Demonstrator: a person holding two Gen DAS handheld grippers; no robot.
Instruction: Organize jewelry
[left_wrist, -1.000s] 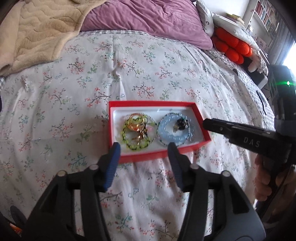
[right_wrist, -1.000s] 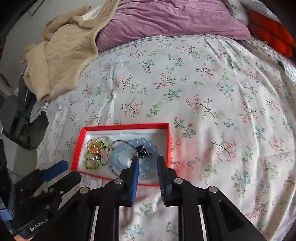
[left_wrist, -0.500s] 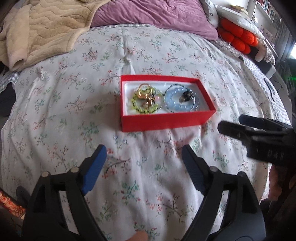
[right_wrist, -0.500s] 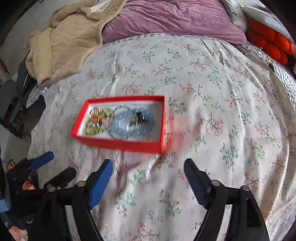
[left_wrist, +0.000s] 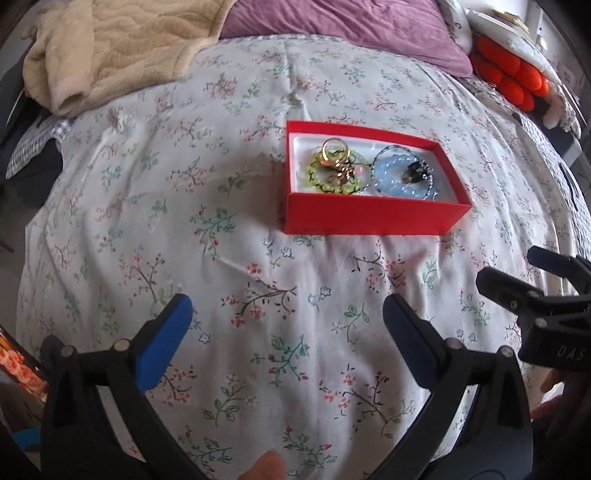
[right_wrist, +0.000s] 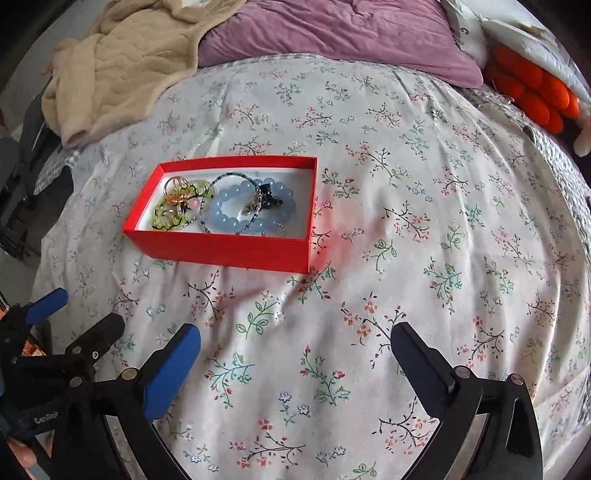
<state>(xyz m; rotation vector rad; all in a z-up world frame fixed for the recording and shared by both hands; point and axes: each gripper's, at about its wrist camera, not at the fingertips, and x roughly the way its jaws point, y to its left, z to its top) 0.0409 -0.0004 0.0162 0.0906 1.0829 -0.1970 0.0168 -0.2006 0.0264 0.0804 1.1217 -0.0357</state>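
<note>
A red box (left_wrist: 373, 216) with a white lining sits on the floral bedspread; it also shows in the right wrist view (right_wrist: 221, 249). Inside lie a green bead bracelet (left_wrist: 334, 177) with gold rings (left_wrist: 332, 151) on it, and a blue bead bracelet (left_wrist: 402, 177) with a dark charm. In the right wrist view the green bracelet (right_wrist: 173, 214) lies left of the blue one (right_wrist: 251, 206). My left gripper (left_wrist: 284, 332) is open and empty, well short of the box. My right gripper (right_wrist: 295, 358) is open and empty, also back from the box.
A beige blanket (left_wrist: 118, 48) lies at the back left and a purple pillow (left_wrist: 343, 26) at the back. An orange plush (left_wrist: 509, 79) sits at the far right. The right gripper shows at the right edge of the left wrist view (left_wrist: 535, 295).
Both grippers have pulled back from the box and opened wide. The right gripper was almost shut over the blue bracelet a second ago. The jewelry stays in the box.
</note>
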